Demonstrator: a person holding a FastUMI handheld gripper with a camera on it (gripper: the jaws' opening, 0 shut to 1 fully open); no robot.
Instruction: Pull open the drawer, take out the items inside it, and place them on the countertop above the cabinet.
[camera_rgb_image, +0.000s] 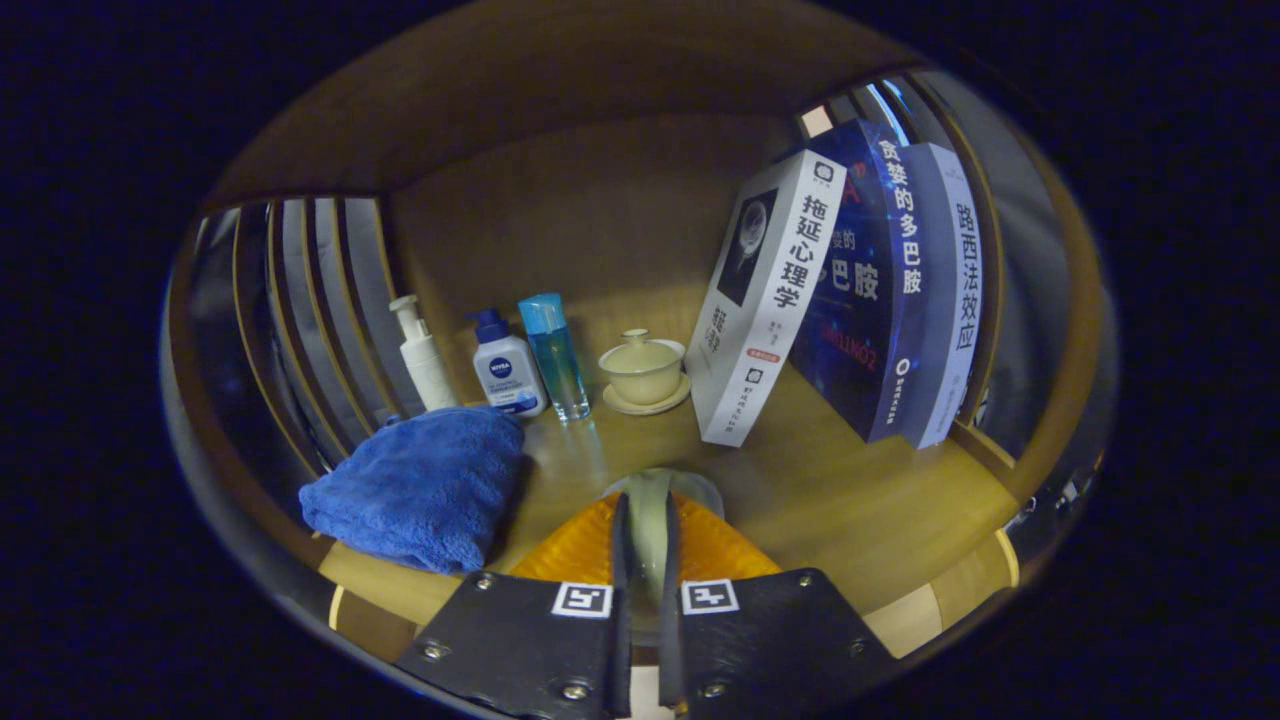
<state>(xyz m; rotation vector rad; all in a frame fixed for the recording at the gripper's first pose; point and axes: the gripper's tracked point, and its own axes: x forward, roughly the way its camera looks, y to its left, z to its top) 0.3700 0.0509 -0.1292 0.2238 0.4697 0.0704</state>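
Gripper: the gripper (643, 520) has its two fingers (620, 545) drawn close together, clenched on a thin pale translucent piece (650, 505) that stands up between them; what the piece is cannot be told.
Countertop: the wooden countertop (850, 500) lies just ahead of and beyond the fingers.
Cloth: a folded blue fluffy cloth (420, 485) lies on the wood, left of the fingers.
Bottles: a white pump bottle (422, 355), a small white bottle with a dark blue cap (505, 365) and a clear blue bottle with a blue cap (555, 355) stand in a row beyond the cloth.
Cup: a cream lidded ceramic cup on a saucer (643, 370) stands just right of the bottles.
Books: a white book (760, 295) leans right against a dark blue book (865, 280), with a pale blue-grey book (950, 290) just behind.
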